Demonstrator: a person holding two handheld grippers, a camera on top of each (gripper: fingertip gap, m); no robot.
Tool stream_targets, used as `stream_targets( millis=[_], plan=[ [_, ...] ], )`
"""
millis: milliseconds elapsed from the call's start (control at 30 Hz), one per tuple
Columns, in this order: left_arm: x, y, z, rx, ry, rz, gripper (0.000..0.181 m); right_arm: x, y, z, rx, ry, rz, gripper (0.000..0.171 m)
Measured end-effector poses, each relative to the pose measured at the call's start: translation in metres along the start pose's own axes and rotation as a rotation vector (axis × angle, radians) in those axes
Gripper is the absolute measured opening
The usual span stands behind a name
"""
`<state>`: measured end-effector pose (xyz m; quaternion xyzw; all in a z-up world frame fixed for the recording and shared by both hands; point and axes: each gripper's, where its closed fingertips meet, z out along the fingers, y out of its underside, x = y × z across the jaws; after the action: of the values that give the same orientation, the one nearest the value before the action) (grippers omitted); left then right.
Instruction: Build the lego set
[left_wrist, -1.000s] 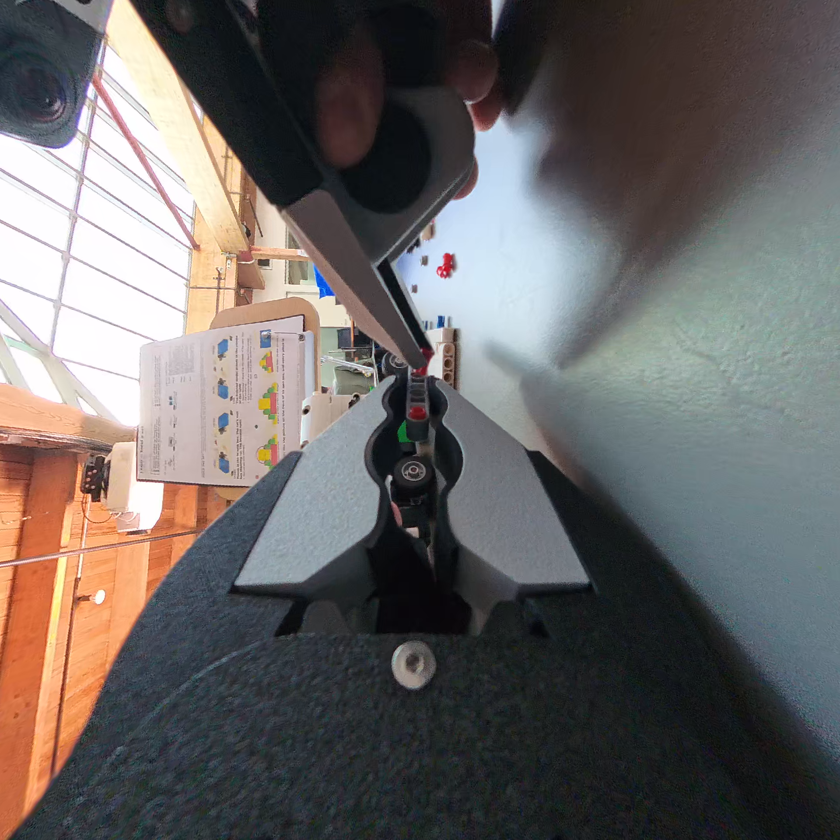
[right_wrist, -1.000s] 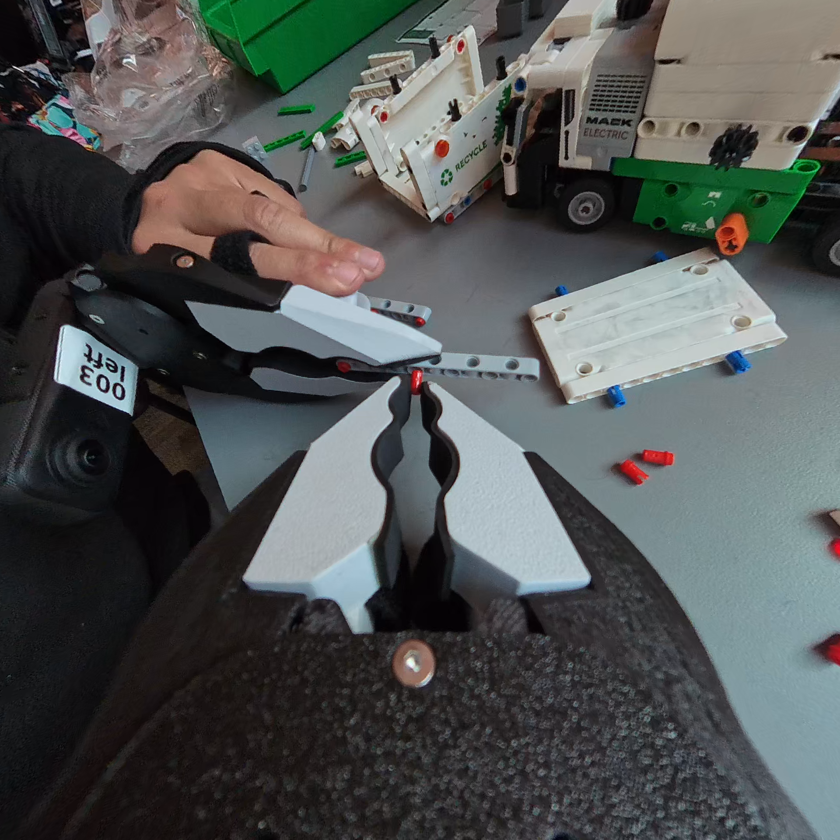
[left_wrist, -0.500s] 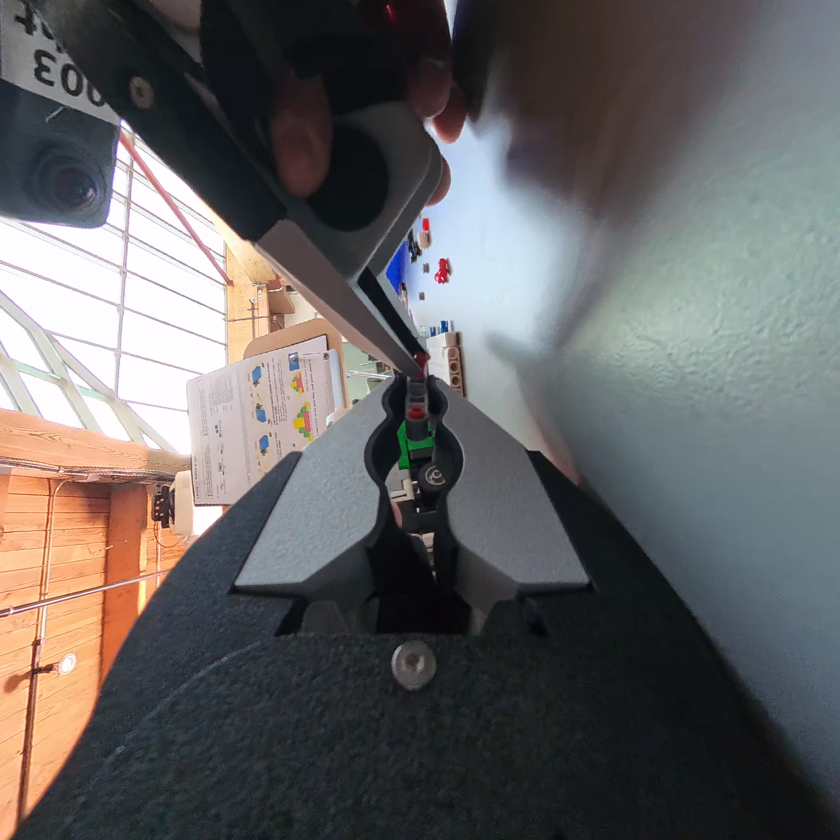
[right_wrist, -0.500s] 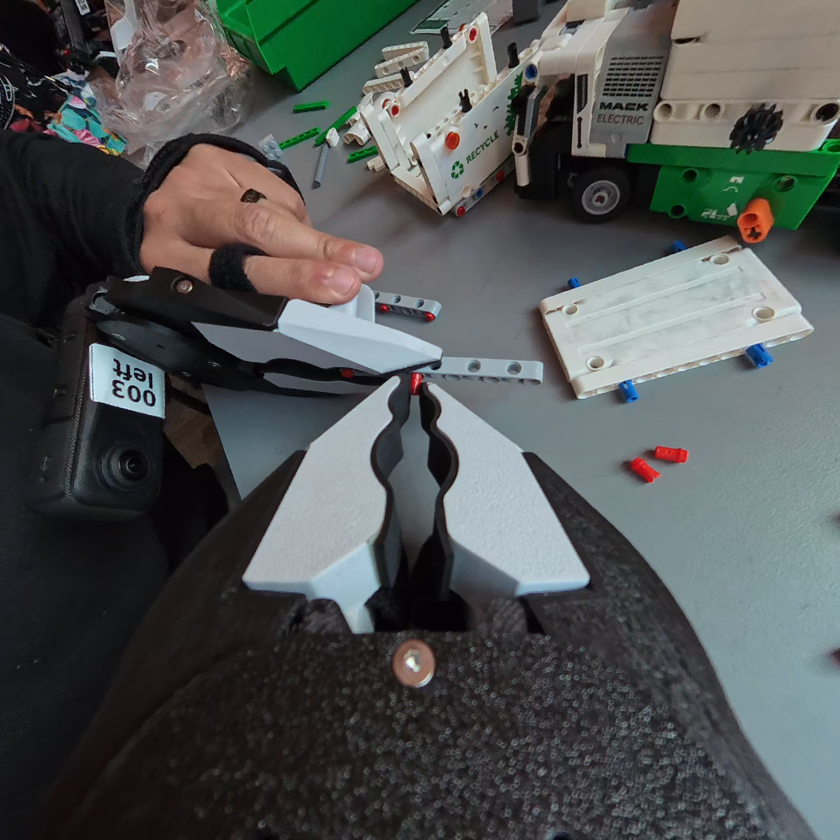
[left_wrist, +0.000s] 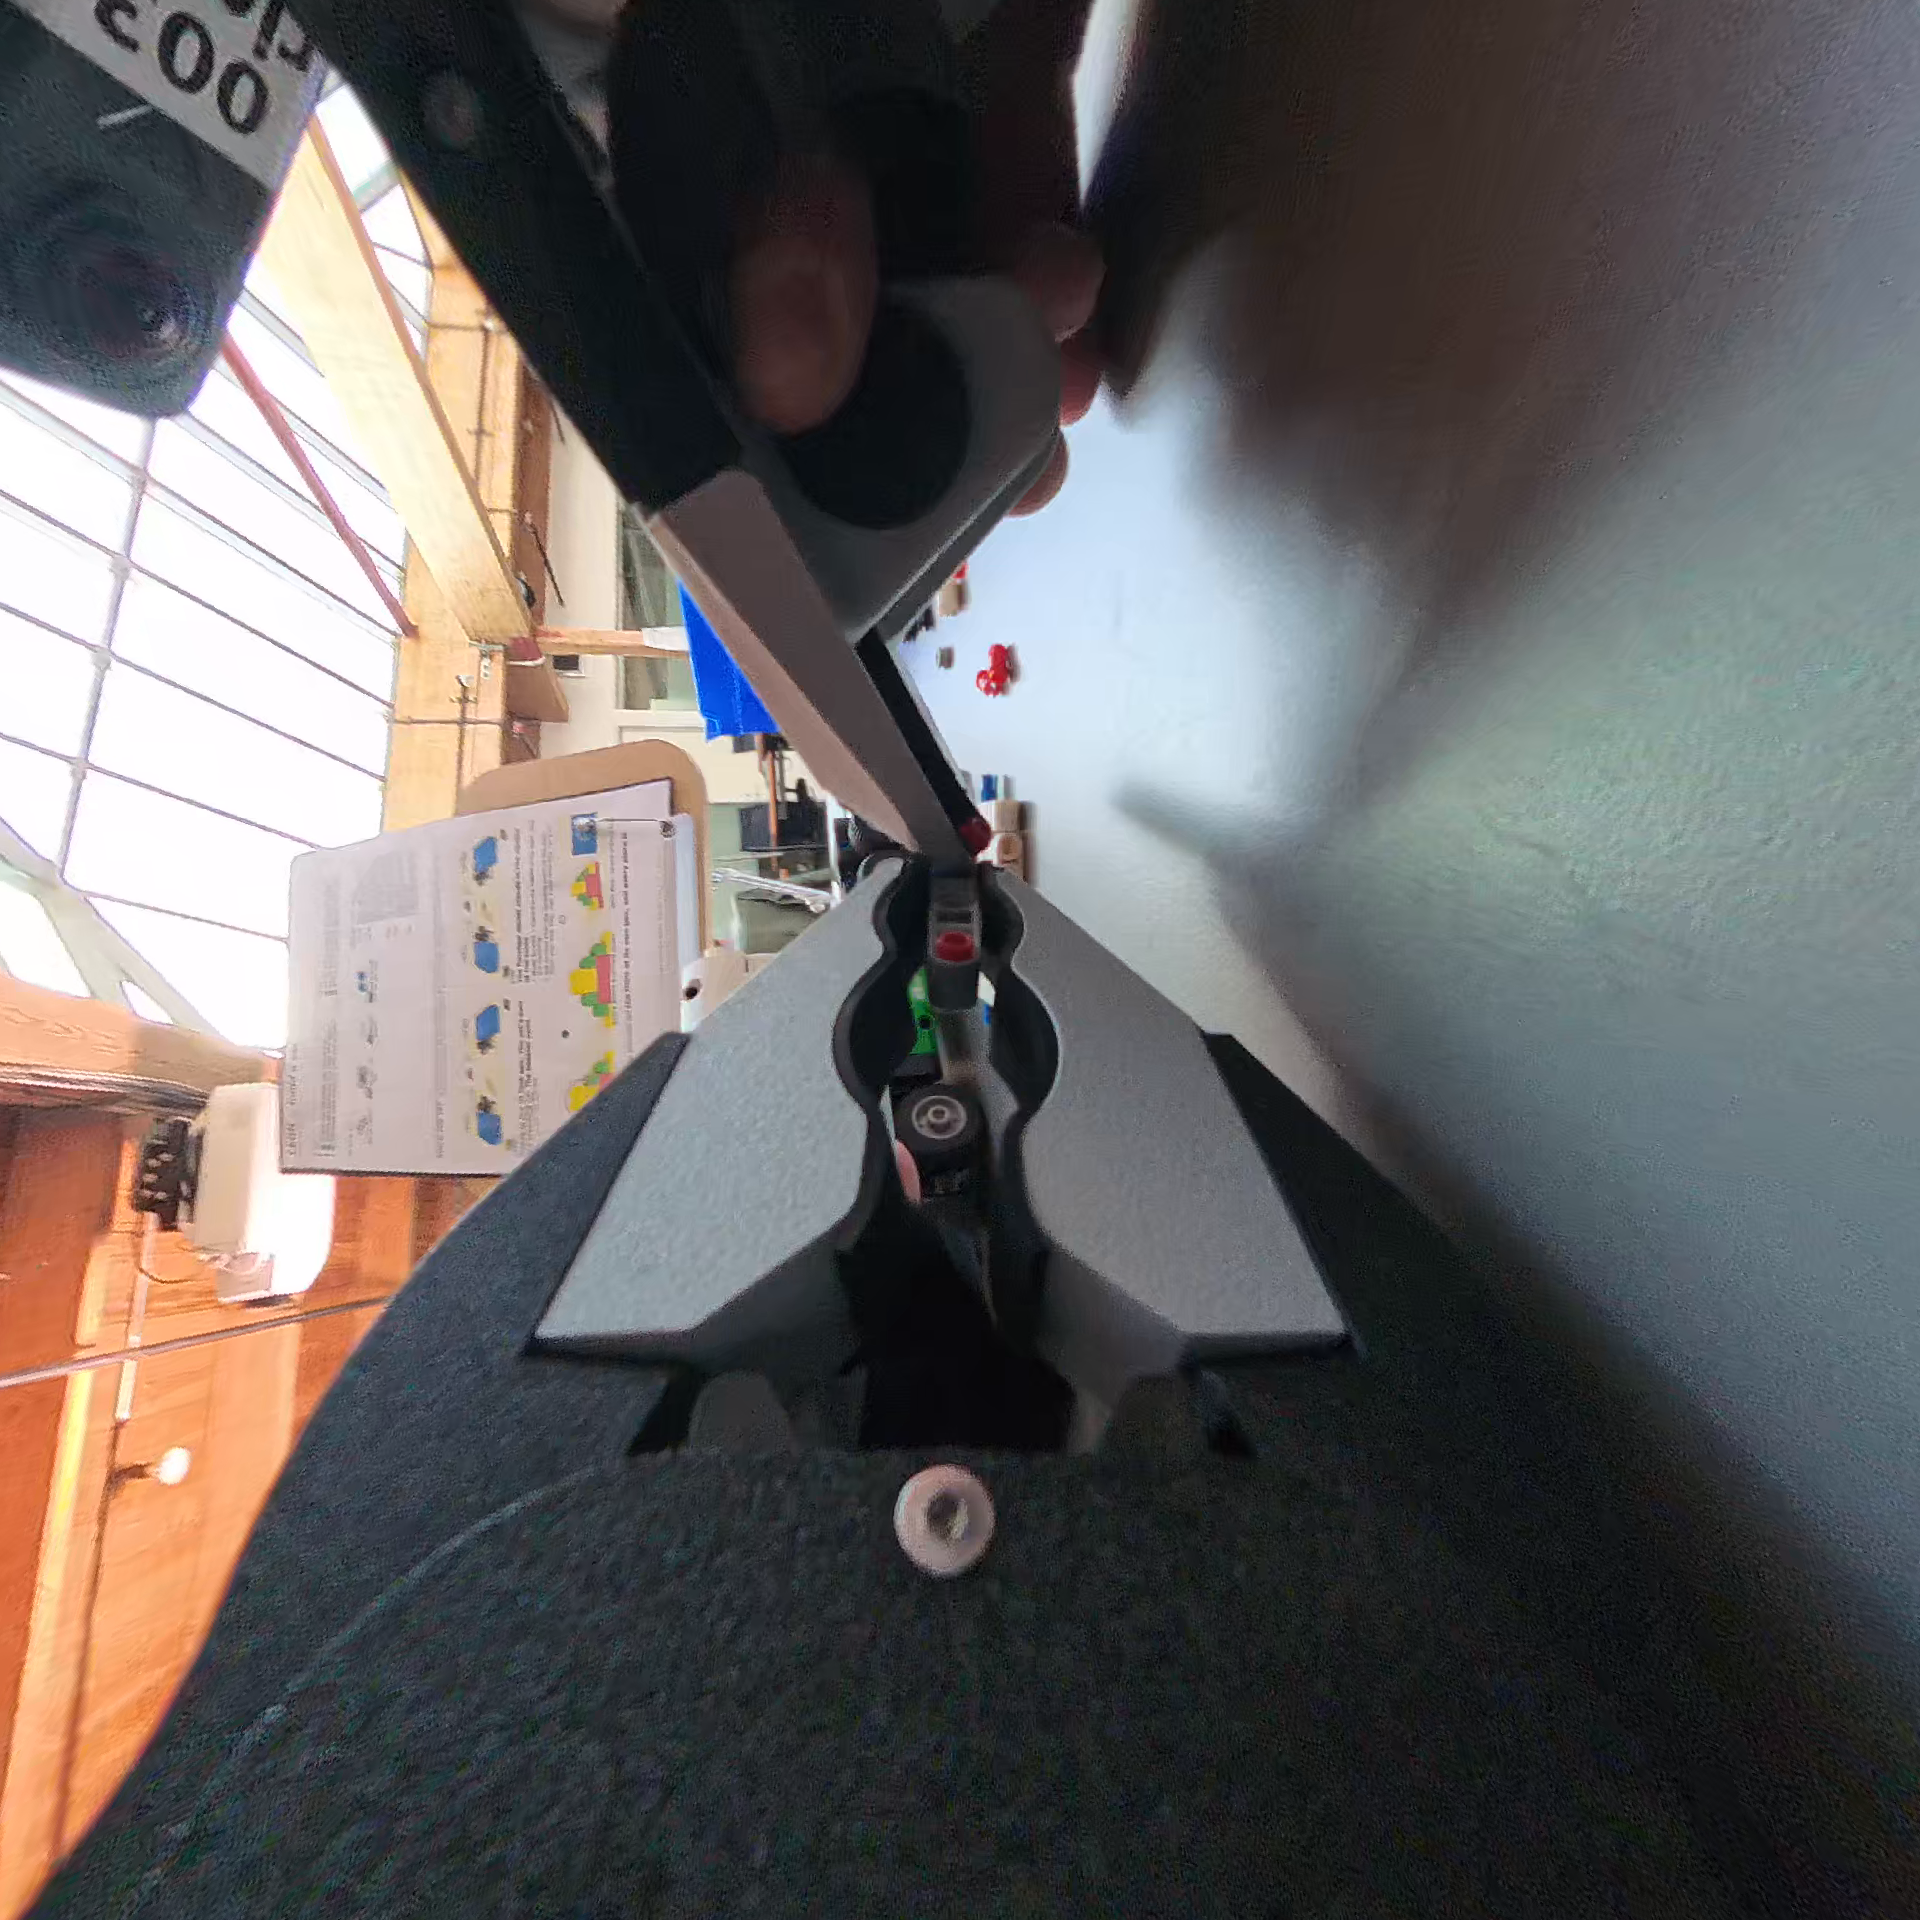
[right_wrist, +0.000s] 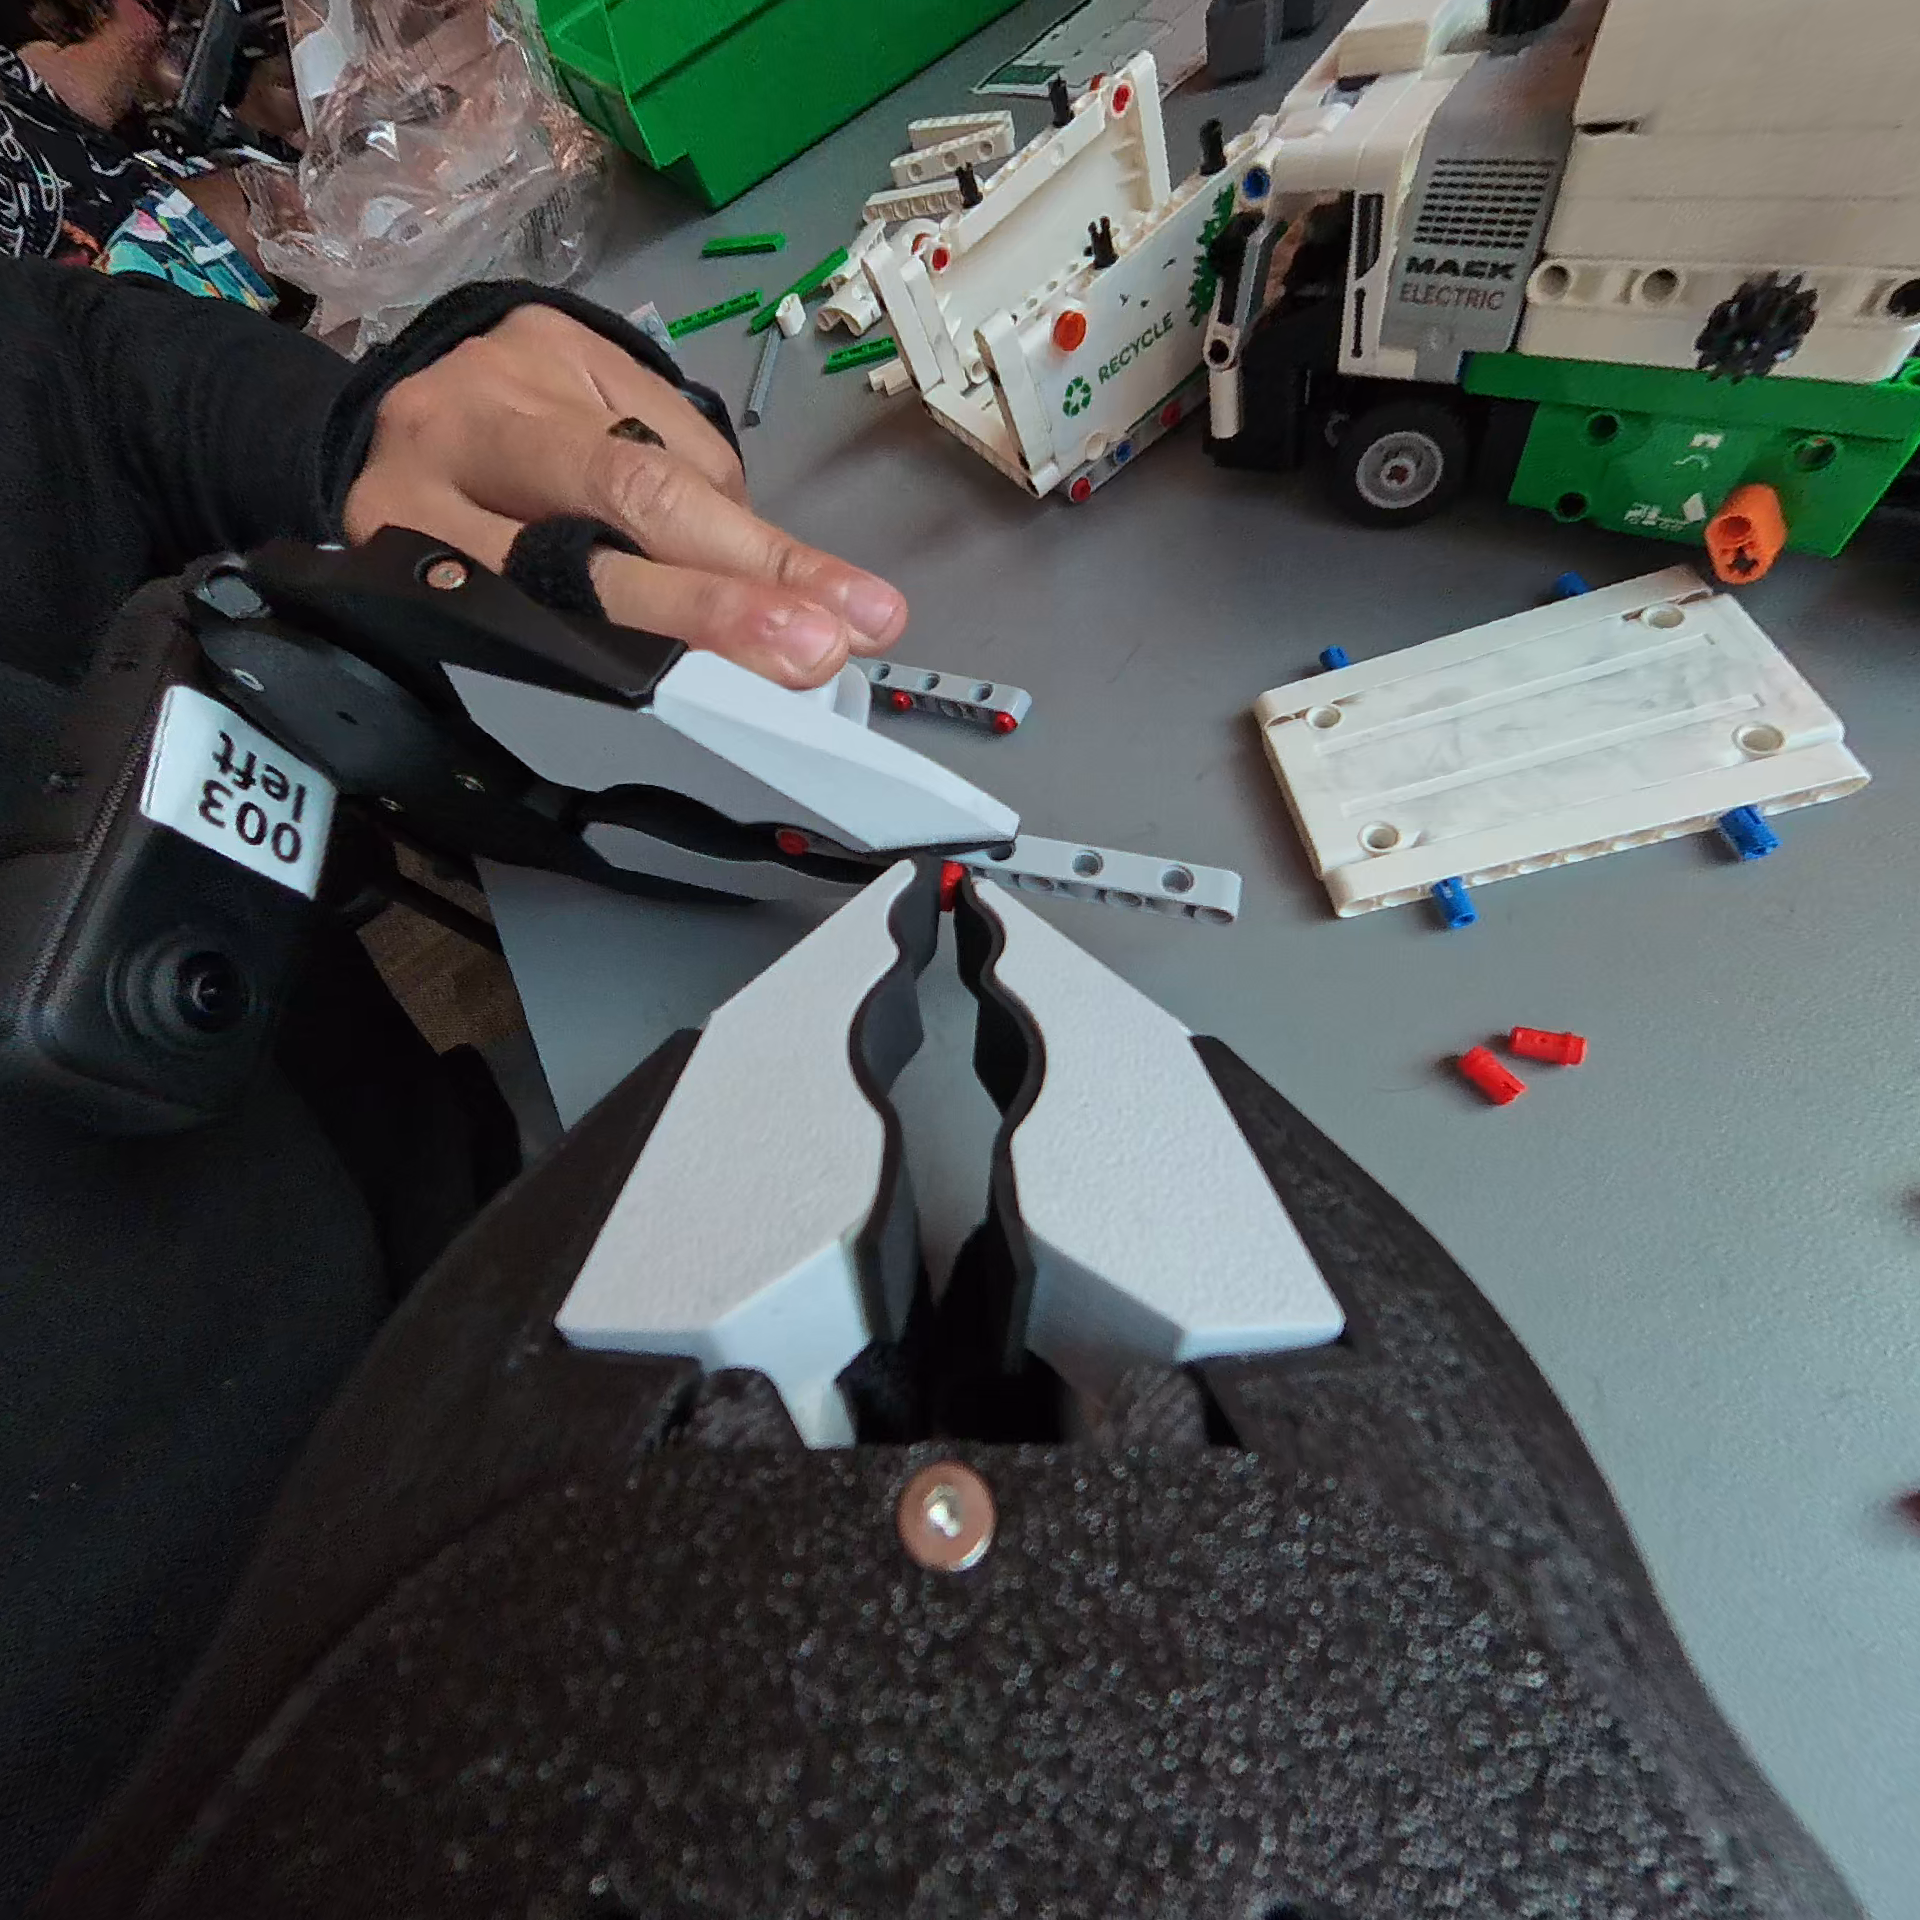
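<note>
The grey beam (right_wrist: 1112, 878) is pinched flat in the left claw (right_wrist: 997, 836), its free end with open holes sticking out past the tips and held clear of the counter (right_wrist: 1558, 1299). The red pin (right_wrist: 950, 879) is nipped at the very tips of the right claw (right_wrist: 948, 883), pressed together on it, just under the beam and touching or nearly touching it. In the left wrist view the beam (left_wrist: 954, 940) shows end-on between that claw's fingers, with the right claw (left_wrist: 961, 826) coming in from above.

Judgement: both pieces are light, hard, smooth plastic. The pin is tiny and could twist or spring out; hold it by the rear half, leaving the front free. The beam is stiff and takes a push if gripped near the hole.

Beyond the tips: a second short beam (right_wrist: 951, 701), a white panel (right_wrist: 1558, 732), two loose red pins (right_wrist: 1522, 1060), the truck (right_wrist: 1558, 281). None blocks the join. A hand (right_wrist: 582, 499) rests on the left claw.
</note>
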<state>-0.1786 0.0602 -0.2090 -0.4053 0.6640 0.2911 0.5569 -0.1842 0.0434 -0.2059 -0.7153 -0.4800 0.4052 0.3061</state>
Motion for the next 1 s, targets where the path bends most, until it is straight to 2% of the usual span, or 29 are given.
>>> stream_targets(
  millis=[33,167,300,533,633,733,900,1000],
  plan=[
    [0.0,0.0,0.0,0.003,-0.011,0.045,0.004,0.0,0.001,0.001,-0.006,-0.003,0.001,0.001],
    [0.002,-0.001,-0.002,0.013,-0.024,0.127,0.005,-0.002,0.003,0.001,-0.021,-0.009,-0.003,0.001],
    [0.003,-0.001,-0.001,0.016,0.001,0.073,0.004,-0.001,0.003,0.002,-0.026,-0.005,-0.001,0.0],
    [-0.004,0.0,0.002,0.061,0.175,-0.42,0.006,0.002,-0.009,-0.004,0.066,-0.012,0.019,0.001],
    [-0.004,0.0,0.002,0.077,0.231,-0.554,0.005,0.003,-0.012,-0.005,0.081,-0.023,0.036,0.002],
    [-0.003,0.001,0.002,0.07,0.224,-0.538,0.005,0.004,-0.012,-0.004,0.074,-0.028,0.046,0.002],
    [0.002,0.009,0.005,0.016,0.14,-0.319,0.006,0.003,-0.007,-0.002,0.026,-0.029,0.034,0.002],
    [0.001,0.015,0.005,-0.008,0.113,-0.274,0.006,0.013,0.01,-0.003,-0.114,0.069,-0.121,0.002]
  ],
)
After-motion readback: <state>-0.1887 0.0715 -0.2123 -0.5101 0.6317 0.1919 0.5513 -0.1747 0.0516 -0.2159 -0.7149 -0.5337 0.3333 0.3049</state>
